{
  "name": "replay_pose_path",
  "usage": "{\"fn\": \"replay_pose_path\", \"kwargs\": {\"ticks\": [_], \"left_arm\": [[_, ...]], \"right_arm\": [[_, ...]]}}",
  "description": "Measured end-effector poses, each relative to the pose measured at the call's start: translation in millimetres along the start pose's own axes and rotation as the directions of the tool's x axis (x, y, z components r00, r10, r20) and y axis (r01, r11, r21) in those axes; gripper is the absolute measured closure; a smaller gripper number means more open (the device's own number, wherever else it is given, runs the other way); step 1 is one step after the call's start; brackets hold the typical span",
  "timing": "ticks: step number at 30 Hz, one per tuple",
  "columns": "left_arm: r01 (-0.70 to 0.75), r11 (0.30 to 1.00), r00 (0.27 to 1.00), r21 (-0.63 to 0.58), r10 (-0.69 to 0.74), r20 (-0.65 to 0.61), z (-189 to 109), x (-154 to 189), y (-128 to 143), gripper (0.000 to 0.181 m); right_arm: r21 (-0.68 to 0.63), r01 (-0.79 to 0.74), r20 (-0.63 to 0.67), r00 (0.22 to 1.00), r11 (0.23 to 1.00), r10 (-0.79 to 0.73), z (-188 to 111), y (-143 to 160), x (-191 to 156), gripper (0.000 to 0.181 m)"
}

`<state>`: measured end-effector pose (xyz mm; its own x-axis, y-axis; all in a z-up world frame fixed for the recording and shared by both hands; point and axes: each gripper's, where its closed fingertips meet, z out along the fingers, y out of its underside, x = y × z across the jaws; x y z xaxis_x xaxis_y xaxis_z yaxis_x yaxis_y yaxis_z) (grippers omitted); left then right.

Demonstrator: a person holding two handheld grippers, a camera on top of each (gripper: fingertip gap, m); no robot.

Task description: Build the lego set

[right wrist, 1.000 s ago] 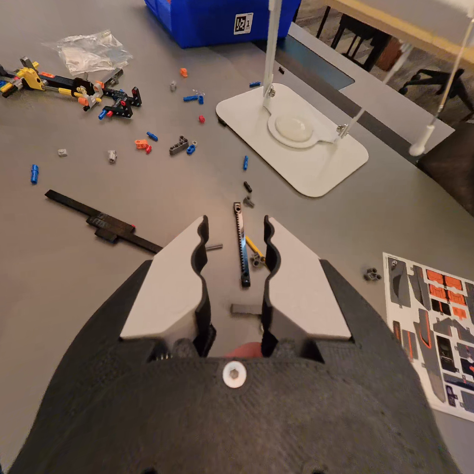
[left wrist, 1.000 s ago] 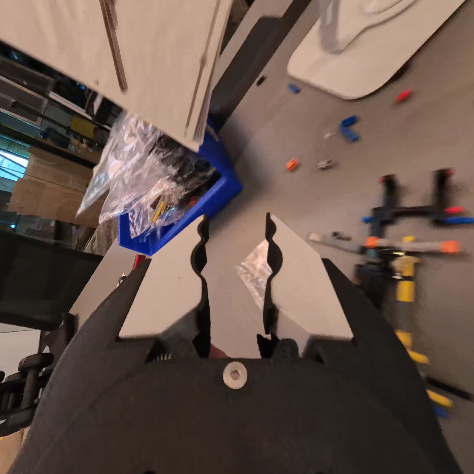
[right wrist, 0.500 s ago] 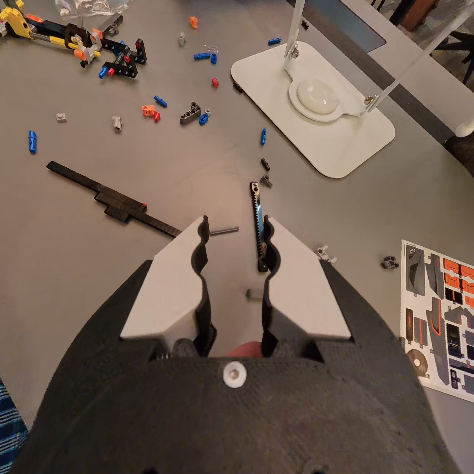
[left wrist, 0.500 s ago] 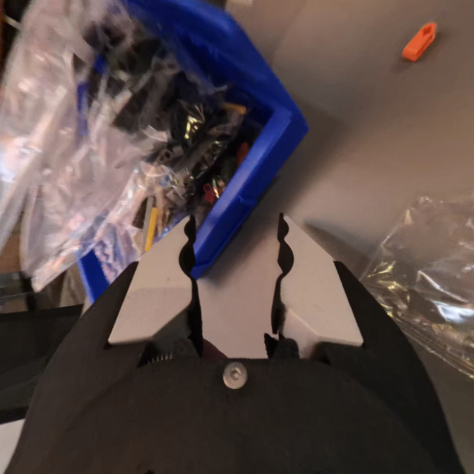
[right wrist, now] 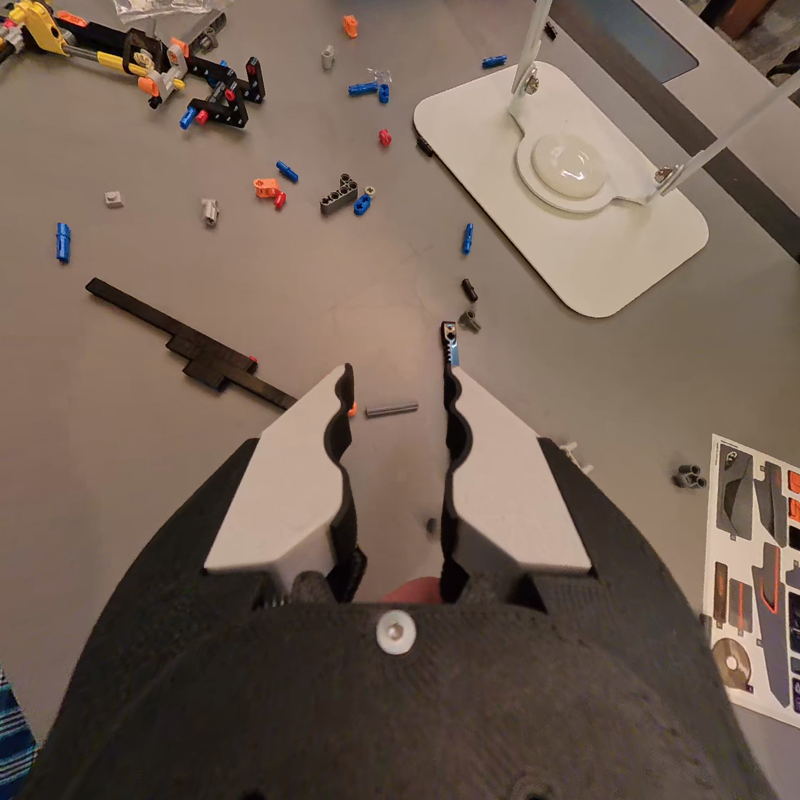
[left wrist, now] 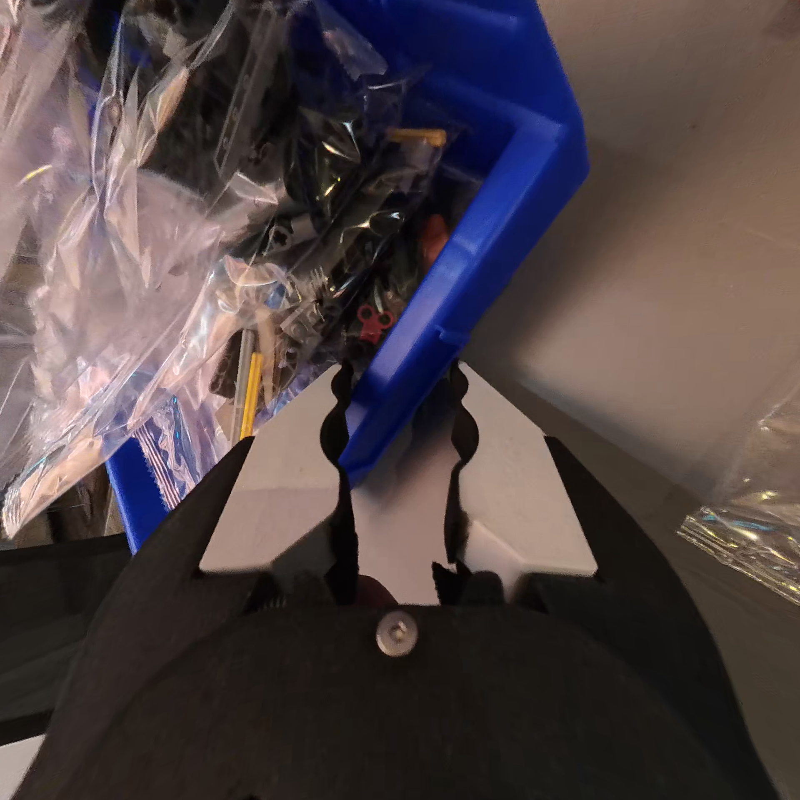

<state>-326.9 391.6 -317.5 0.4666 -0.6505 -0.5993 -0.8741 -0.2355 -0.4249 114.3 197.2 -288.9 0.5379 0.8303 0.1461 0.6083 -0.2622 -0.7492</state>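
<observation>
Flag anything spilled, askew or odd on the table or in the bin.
Nothing damaged. Clear bags of parts overflow the blue bin past its rim. Small pieces lie scattered loose over the grey table, normal for a build in progress. Both grippers are open and empty.

Bags point(left wrist: 182, 242) lie in the bin point(left wrist: 489, 268) (table point(right wrist: 303, 285) holds scattered pieces point(right wrist: 337, 199)), stand point(right wrist: 562, 190) right.

Dim warm light, bag glare, wide-angle distortion

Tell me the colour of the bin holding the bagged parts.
Blue. The bin shows best in the left wrist view.
</observation>
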Motion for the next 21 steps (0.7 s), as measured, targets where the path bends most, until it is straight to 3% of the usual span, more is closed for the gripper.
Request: {"fn": "replay_pose_path", "kwargs": {"ticks": [21], "left_arm": [[0.098,0.992,0.994,-0.076,-0.093,0.065,-40,24,31,0.138]], "right_arm": [[-0.018,0.046,0.021,0.999,0.999,-0.046,-7,-9,-22,0.142]]}}
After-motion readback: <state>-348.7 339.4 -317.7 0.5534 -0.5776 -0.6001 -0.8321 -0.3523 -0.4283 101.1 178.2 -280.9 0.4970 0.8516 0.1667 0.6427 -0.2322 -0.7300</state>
